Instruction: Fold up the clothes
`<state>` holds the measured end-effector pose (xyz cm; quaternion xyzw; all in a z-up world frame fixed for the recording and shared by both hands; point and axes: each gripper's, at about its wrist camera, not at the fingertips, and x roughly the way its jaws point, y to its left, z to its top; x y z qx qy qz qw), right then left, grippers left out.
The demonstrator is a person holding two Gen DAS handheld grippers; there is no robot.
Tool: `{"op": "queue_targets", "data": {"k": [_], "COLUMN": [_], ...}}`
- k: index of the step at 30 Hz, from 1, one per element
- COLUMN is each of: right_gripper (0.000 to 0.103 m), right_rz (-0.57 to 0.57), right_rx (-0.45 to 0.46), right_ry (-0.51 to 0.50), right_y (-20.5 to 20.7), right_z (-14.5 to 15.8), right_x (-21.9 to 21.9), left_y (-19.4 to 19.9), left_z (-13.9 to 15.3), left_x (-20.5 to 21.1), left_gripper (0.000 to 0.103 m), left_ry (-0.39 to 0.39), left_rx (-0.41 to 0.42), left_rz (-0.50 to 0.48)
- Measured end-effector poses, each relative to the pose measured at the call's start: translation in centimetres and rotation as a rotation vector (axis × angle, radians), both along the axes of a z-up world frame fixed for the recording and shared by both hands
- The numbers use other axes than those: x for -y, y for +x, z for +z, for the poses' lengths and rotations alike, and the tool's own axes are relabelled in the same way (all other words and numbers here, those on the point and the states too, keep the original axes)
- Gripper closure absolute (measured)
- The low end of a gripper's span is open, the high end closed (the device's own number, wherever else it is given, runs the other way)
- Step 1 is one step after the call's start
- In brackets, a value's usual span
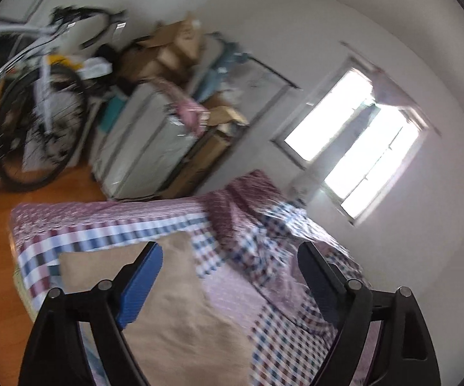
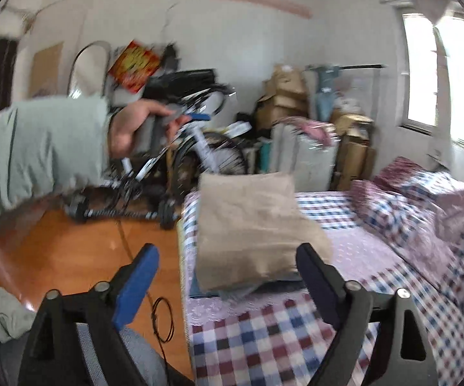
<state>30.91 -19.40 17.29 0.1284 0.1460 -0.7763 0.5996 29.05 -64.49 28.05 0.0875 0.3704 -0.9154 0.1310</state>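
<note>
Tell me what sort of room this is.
Probably a bedroom that doubles as storage: a bed with checked sheets and a folded tan garment on it, a bicycle and stacked cardboard boxes along the wall.

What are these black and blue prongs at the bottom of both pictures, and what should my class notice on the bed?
Each picture comes from a camera on a hand-held two-finger gripper. The left gripper and the right gripper are both open and hold nothing. A folded tan cloth lies on a stack near the edge of the checked and pink patterned bed cover. In the right view, the person's hand holds the left gripper up in the air.
</note>
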Motion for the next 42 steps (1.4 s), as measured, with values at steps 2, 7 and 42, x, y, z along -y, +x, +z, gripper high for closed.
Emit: {"op": "queue_targets", "data": {"k": [2, 7, 42], "right_gripper": [0.010, 0.006, 0.000], "right_rz": [-0.065, -0.233, -1.251], "right_rx": [0.020, 0.059, 0.562], "right_ry": [-0.044, -0.152, -0.139], "right_y": [-0.5, -2.1, -24.0], "right_z": [0.6, 1.7, -15.5], "right_x": [-3.2, -11.4, -42.0], "left_y": [-0.5, -2.6, -26.4], "left_z": [1.7, 4.3, -21.8], "left_x": [-3.2, -11.1, -58.3], "left_gripper": [0.014, 0.014, 0.000], "left_ry": [-0.046, -0.121, -0.289], "left_rx": [-0.009, -0.018, 0.432], "left_rz": [-0.046, -0.160, -0.716]}}
